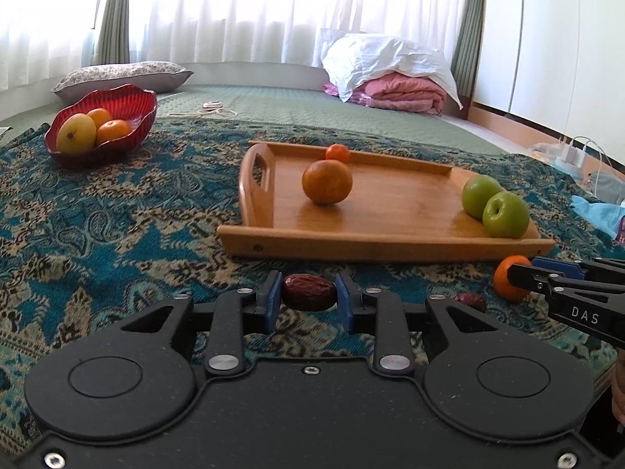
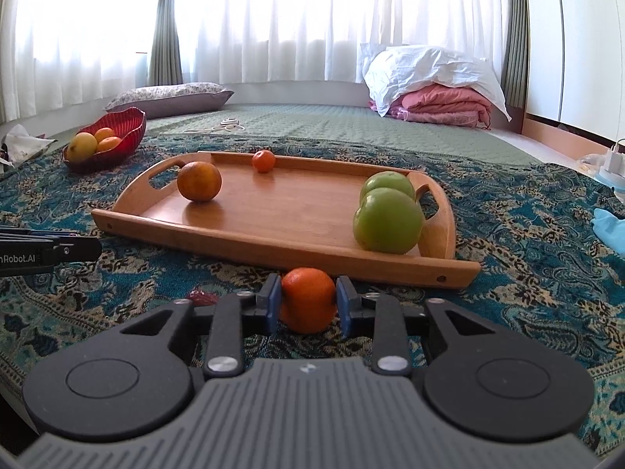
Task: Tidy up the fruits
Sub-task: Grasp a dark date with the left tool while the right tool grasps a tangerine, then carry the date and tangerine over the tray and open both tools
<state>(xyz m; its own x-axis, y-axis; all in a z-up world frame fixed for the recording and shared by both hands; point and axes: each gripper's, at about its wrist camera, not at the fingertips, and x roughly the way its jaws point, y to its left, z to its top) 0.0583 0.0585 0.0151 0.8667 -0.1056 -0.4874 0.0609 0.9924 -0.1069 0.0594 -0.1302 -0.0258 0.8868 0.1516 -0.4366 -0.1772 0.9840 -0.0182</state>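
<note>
My left gripper (image 1: 308, 298) is shut on a dark red date (image 1: 309, 292) just above the patterned cloth. My right gripper (image 2: 308, 300) is shut on a small orange tangerine (image 2: 308, 298), low over the cloth in front of the wooden tray (image 2: 273, 211); the tangerine also shows in the left wrist view (image 1: 507, 276). A second date (image 1: 470, 301) lies on the cloth between the grippers. The tray (image 1: 383, 215) holds a large orange (image 1: 327, 181), a small tangerine (image 1: 337, 153) and two green apples (image 1: 495, 207).
A red bowl (image 1: 129, 95) with a yellow mango and two oranges stands at the far left. Beyond the cloth (image 1: 117, 215) are a pillow (image 1: 121, 76), folded pink bedding (image 1: 406, 92), a cord, and a charger at the right edge.
</note>
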